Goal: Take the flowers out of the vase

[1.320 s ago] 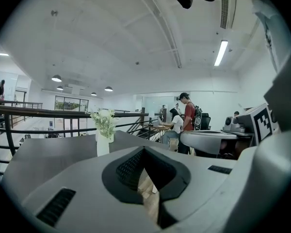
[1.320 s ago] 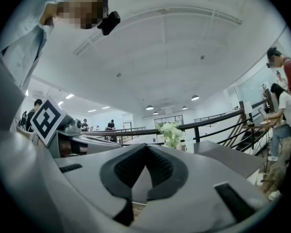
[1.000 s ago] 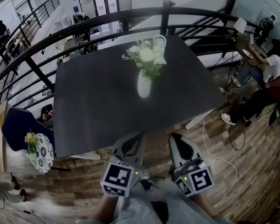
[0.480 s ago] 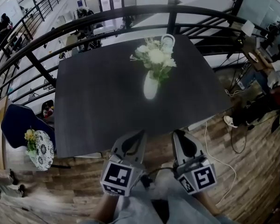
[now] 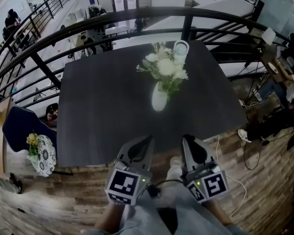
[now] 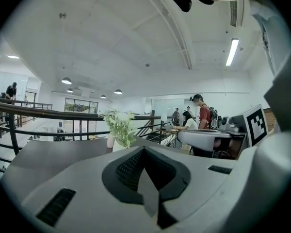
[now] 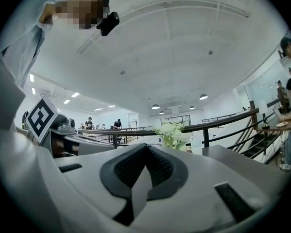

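**Both tongs shut and empty, flowers in the vase**

The surface [image 5: 103, 111] is a wide, dark, matte square top, and it stands beside a dark metal railing [image 5: 137, 18] of round bars. Under you is a floor [image 5: 264, 180] of brown wood planks.

You hold the two tongs side by side, low in front of your body, and both point forward to the near edge of the surface. Their grey plastic bodies are smooth, and each carries a cube with black and white square markers at its back end. The left tongs [image 5: 143, 146] have the dark ribbed pads pressed together, with nothing between them. The right tongs [image 5: 188, 146] are closed in the same way and also hold nothing.

The vase [image 5: 159, 101] is white, smooth and rounded like a drop. It stands upright toward the far right part of the surface, well apart from both tongs. The flowers [image 5: 165, 68] are in it, white soft blooms with green leaves.
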The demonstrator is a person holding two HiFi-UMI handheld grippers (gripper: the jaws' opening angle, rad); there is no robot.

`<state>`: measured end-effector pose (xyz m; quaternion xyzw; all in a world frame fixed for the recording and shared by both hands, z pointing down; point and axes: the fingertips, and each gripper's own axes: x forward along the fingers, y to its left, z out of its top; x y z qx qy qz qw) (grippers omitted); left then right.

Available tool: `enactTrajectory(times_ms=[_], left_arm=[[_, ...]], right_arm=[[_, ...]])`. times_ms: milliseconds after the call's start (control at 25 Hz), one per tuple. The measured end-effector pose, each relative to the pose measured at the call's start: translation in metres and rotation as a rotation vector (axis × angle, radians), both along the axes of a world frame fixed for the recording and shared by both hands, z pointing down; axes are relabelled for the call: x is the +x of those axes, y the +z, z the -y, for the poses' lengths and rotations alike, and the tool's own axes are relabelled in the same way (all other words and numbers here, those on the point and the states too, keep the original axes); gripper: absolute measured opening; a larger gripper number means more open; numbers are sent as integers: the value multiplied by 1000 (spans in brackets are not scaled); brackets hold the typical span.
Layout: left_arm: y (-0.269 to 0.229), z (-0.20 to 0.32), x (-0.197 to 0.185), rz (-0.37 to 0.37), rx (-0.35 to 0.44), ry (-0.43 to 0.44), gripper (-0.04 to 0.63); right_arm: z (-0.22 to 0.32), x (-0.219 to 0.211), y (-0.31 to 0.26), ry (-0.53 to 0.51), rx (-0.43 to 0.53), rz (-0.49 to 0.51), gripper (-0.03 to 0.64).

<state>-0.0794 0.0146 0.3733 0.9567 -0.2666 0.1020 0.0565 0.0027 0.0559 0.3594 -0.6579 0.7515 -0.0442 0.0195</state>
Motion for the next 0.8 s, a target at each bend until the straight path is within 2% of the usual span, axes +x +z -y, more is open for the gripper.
enactTrajectory(times_ms=[440, 800], left_arm=[[-7, 27, 61, -5, -42, -102, 0], [-19, 49, 106, 2, -41, -233, 0]], right_arm=[[44, 59, 1, -130, -15, -8, 3], [74, 104, -4, -268, -42, 10, 3]])
